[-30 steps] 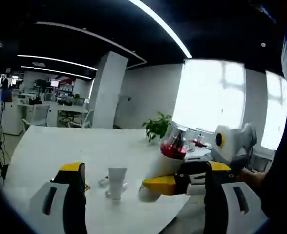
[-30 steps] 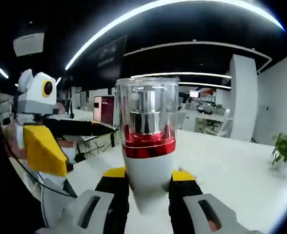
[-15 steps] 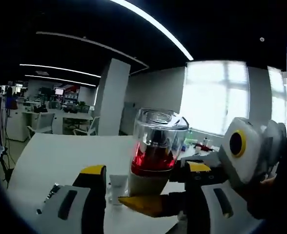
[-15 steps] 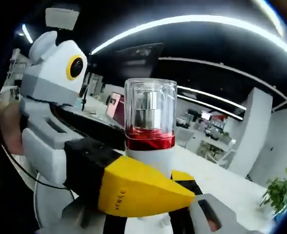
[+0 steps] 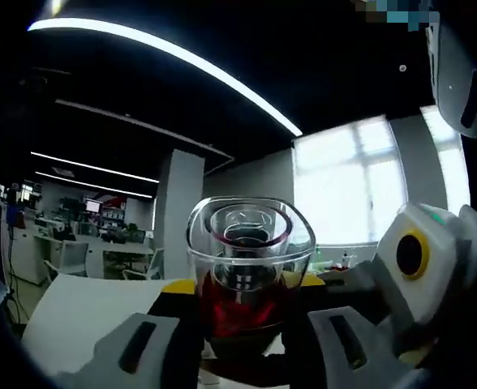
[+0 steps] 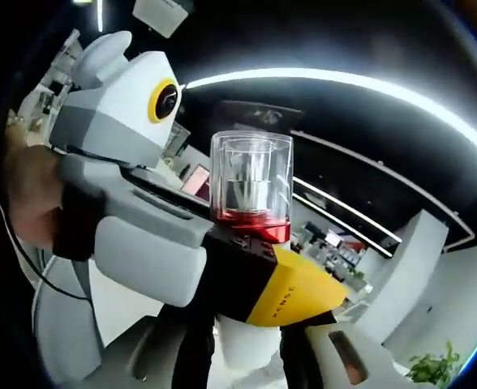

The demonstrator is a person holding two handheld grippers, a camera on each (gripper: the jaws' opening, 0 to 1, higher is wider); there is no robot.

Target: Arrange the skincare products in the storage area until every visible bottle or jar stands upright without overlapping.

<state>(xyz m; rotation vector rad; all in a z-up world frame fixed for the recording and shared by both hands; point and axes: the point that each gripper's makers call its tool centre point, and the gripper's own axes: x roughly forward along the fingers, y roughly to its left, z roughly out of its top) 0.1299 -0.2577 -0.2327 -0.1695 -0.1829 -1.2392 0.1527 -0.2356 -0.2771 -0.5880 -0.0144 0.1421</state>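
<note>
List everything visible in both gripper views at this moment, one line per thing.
Pump bottle: one, clear cap, silver pump, red collar, white body; raised off the table, between the jaws of both tools.
Table: one, white, below the bottle in the left gripper view.
Ceiling light strips: several, white, overhead.
Pillar: one, white, behind the table.
Window: one, bright, on the far wall.
Potted plant: one, green, low in the right gripper view.
Left tool: one, grey and black with yellow tips, jaws around the bottle just under its red collar.
Right tool: one, grey with a yellow ring, holding the bottle's white body.
</note>
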